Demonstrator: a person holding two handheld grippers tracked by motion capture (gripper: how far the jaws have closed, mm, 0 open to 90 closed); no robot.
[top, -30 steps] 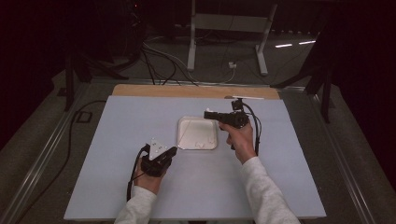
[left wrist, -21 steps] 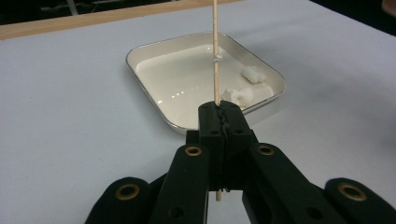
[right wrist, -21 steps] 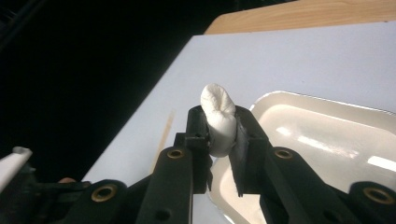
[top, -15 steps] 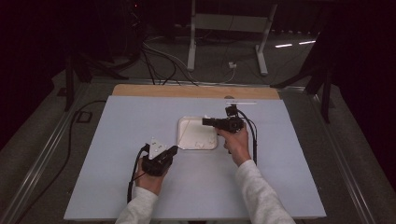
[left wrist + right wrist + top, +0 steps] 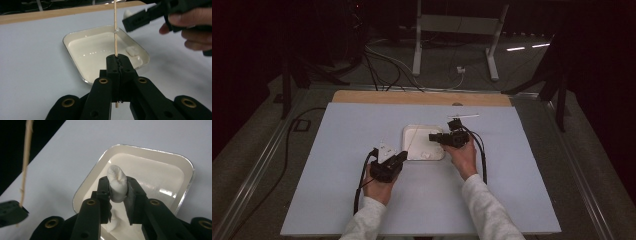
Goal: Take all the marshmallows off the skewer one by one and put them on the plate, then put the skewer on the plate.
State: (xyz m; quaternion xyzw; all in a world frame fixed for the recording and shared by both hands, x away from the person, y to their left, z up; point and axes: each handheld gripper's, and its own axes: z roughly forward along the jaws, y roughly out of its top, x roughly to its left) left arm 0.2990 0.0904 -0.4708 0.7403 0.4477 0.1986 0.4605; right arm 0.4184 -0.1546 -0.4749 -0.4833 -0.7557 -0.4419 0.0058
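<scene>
My left gripper (image 5: 119, 58) is shut on a thin wooden skewer (image 5: 115, 25) that stands upright at the near left corner of the white tray (image 5: 75, 37). My right gripper (image 5: 117, 181) is shut on a soft white piece (image 5: 117, 185), squeezed between the pads, and hangs over the tray (image 5: 185, 167). A second white piece (image 5: 132, 51) lies inside the tray by its right rim. In the high view the left gripper (image 5: 401, 157) sits at the tray's (image 5: 412, 131) near left corner and the right gripper (image 5: 433, 136) reaches in from the right.
The tray sits mid-table on a pale blue sheet (image 5: 337, 150) with open room all round. A wooden strip (image 5: 377, 97) runs along the far edge. Beyond it the floor holds cables and a stand (image 5: 452, 30).
My right hand has sunk toward the tray with the white piece still in its jaws, sliding a little left. The left hand and skewer have stayed put.
</scene>
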